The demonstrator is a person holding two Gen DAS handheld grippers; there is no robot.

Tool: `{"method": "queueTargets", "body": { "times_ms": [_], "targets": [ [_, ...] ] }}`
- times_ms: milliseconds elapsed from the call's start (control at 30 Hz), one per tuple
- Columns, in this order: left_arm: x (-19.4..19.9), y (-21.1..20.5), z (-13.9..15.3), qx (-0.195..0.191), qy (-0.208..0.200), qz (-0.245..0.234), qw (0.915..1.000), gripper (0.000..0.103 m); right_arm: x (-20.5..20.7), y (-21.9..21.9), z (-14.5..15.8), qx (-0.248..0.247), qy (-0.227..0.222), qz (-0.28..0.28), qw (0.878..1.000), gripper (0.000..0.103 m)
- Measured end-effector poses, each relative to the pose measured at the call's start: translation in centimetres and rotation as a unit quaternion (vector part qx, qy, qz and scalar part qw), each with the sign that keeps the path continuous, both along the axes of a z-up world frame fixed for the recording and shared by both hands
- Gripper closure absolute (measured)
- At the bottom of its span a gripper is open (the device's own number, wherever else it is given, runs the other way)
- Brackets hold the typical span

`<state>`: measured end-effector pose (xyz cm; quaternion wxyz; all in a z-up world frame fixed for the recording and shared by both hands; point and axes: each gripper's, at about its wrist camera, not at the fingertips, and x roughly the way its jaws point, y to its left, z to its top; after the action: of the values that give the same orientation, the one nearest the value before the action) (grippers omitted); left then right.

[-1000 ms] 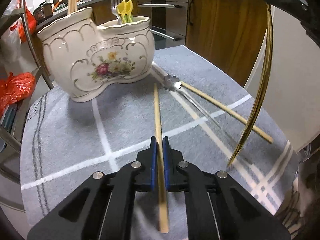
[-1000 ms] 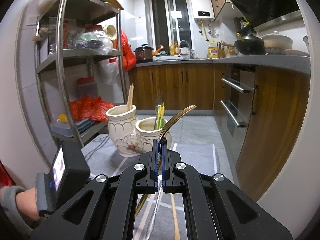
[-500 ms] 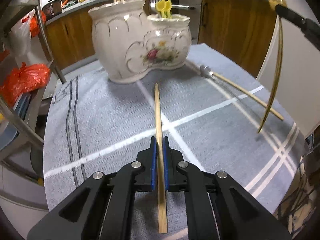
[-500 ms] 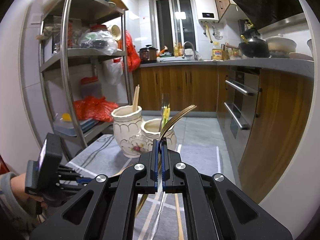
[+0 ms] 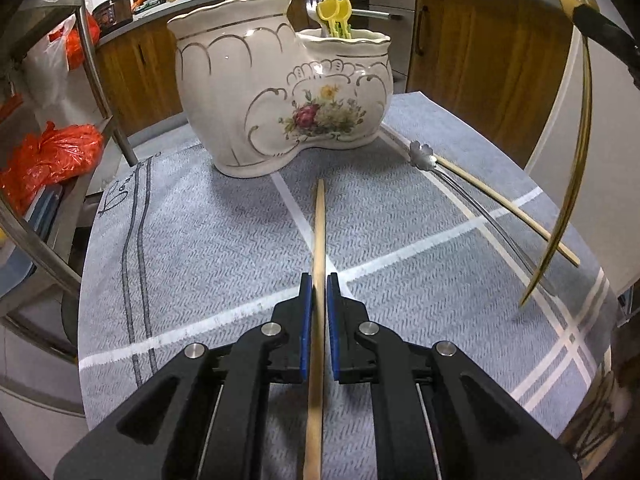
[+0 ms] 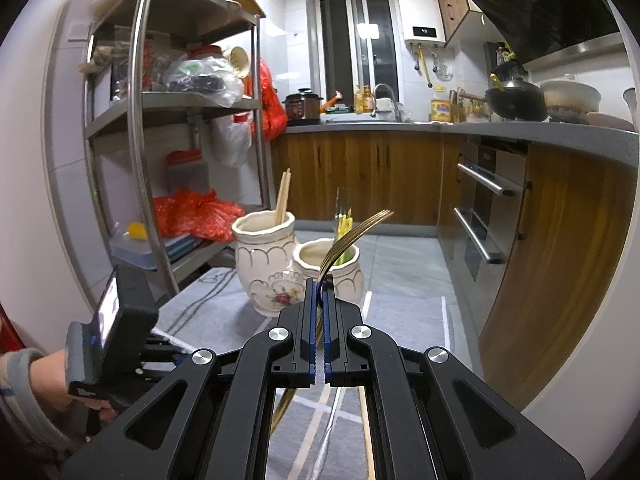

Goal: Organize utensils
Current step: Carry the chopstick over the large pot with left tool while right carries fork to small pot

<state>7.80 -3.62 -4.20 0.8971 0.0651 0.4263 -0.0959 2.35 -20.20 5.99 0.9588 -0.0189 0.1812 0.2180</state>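
While the left gripper [image 5: 319, 294] clamps one pale wooden chopstick [image 5: 319, 236] above the grey checked cloth [image 5: 200, 248], a second chopstick [image 5: 508, 204] and clear fork [image 5: 472, 196] lie unsorted beside the cream floral two-pot ceramic holder [image 5: 280, 96]. Right view: right gripper [image 6: 319, 296] pinches a gold fork [image 6: 352, 236], undelivered; chopsticks [image 6: 283, 198] already potted.

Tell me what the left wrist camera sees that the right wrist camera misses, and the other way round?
Only the left wrist view shows the left hand-held gripper closed on a wooden chopstick, plus another chopstick and a clear-handled utensil lying on the grey cloth.

Only the right wrist view shows the right hand-held gripper pinching the gold fork at its neck, the person's hand, the window and the stove pots.

Both show the floral ceramic holder, its chopsticks, and the gold fork.
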Motion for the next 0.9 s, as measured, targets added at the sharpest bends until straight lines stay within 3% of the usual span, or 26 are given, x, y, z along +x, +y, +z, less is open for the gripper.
{"method": "queueTargets", "body": {
  "times_ms": [167, 267, 367, 467, 600, 767, 900],
  "targets": [
    [-0.4, -0.1, 0.1, 0.003, -0.004, -0.008, 1.0, 0.097, 0.1, 0.1, -0.2, -0.001, 0.001, 0.001, 1.0, 0.099],
    [-1.1, 0.7, 1.0, -0.028, -0.024, -0.017, 0.9992, 0.097, 0.2, 0.2, -0.2, 0.001, -0.001, -0.001, 1.0, 0.1],
    [-2.3, 1.8, 2.6, -0.06, -0.07, -0.031, 0.9953, 0.097, 0.4, 0.3, -0.1, 0.002, -0.004, -0.002, 1.0, 0.1],
    [-3.7, 3.4, 4.5, -0.103, -0.135, -0.035, 0.9848, 0.097, 0.8, 0.7, 0.2, -0.011, -0.011, -0.001, 1.0, 0.1],
    [-4.7, 5.7, 6.9, -0.142, -0.216, -0.004, 0.966, 0.097, 1.5, 1.3, 1.4, -0.018, -0.031, -0.004, 0.999, 0.1],
    [-4.0, 6.6, 9.4, -0.149, -0.281, 0.009, 0.9481, 0.097, 2.9, 1.7, 2.3, -0.02, -0.044, -0.007, 0.999, 0.1],
    [-2.5, 6.7, 11.5, -0.149, -0.304, 0.005, 0.941, 0.097, 4.5, 1.8, 3.2, -0.01, -0.05, -0.013, 0.999, 0.1]
  ]
}}
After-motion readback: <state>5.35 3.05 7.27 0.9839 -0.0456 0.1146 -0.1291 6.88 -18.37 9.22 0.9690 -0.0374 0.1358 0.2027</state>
